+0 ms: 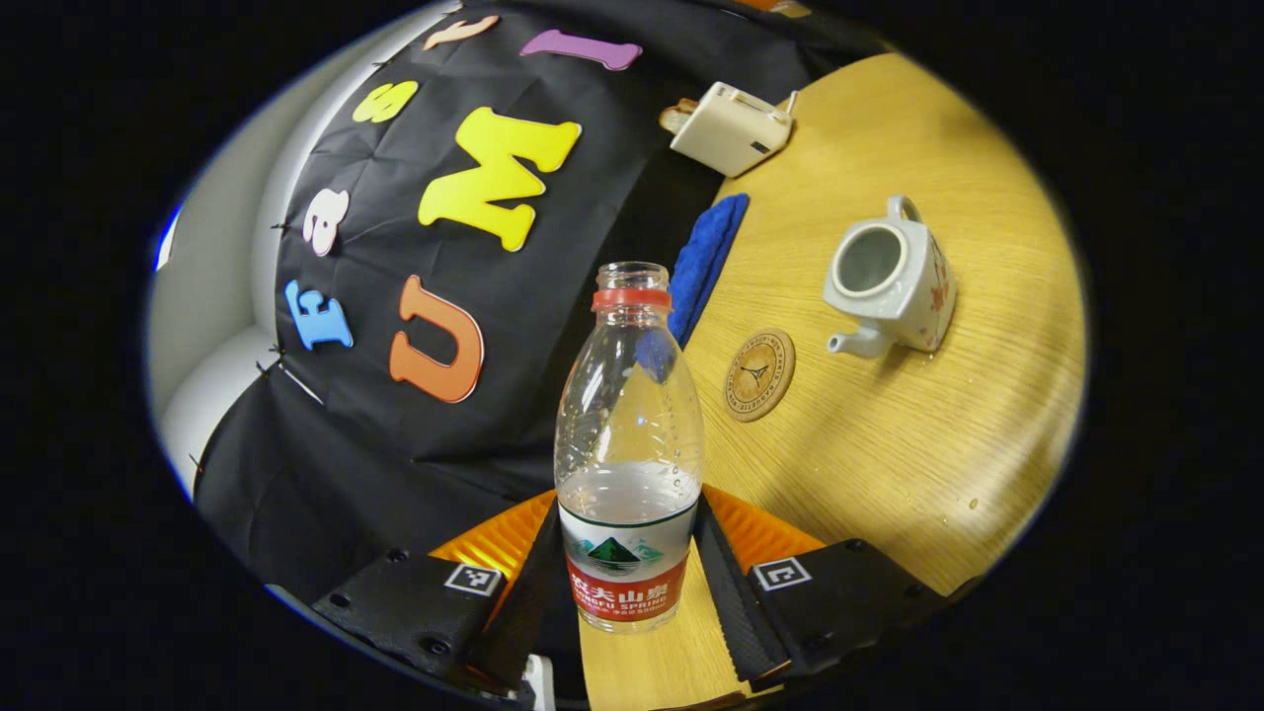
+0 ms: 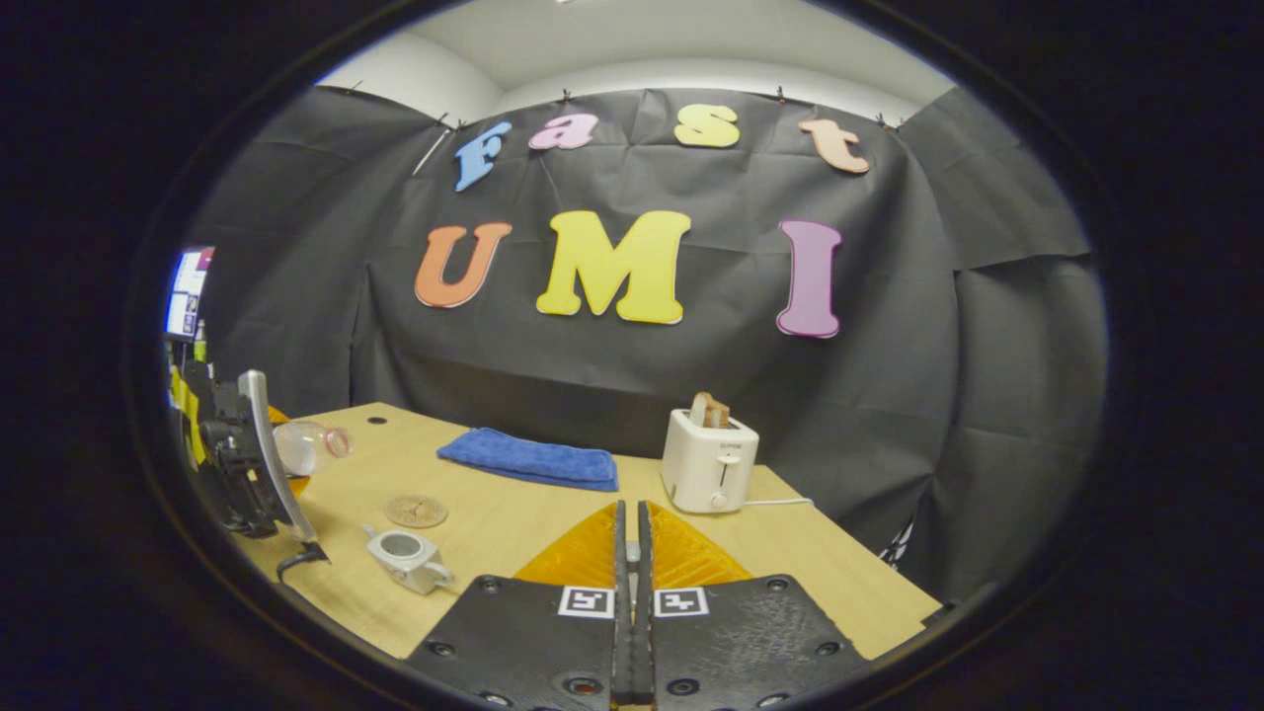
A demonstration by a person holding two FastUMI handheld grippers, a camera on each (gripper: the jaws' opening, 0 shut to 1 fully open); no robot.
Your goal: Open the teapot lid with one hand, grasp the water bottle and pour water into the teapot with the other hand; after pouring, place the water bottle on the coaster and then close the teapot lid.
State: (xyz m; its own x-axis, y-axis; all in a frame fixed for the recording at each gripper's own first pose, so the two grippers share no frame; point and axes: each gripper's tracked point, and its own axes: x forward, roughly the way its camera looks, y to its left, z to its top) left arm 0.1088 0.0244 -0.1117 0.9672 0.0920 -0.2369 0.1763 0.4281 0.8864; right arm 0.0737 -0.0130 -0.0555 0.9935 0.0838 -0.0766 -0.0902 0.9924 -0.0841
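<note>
The wooden table (image 1: pixel 889 464) fills the right of the left gripper view, with the lidless teapot (image 1: pixel 892 276) at upper right, a hard glazed piece that looks fragile and best left alone while open. At bottom centre the left gripper (image 1: pixel 627 583) clamps the uncapped water bottle (image 1: pixel 629 434) low on its label; thin, about a third full, light and crushable, it wants gentle pressure. The small round coaster (image 1: pixel 758 374) lies centre-right, while the right gripper (image 2: pixel 629 583) is closed, holding nothing visible.
</note>
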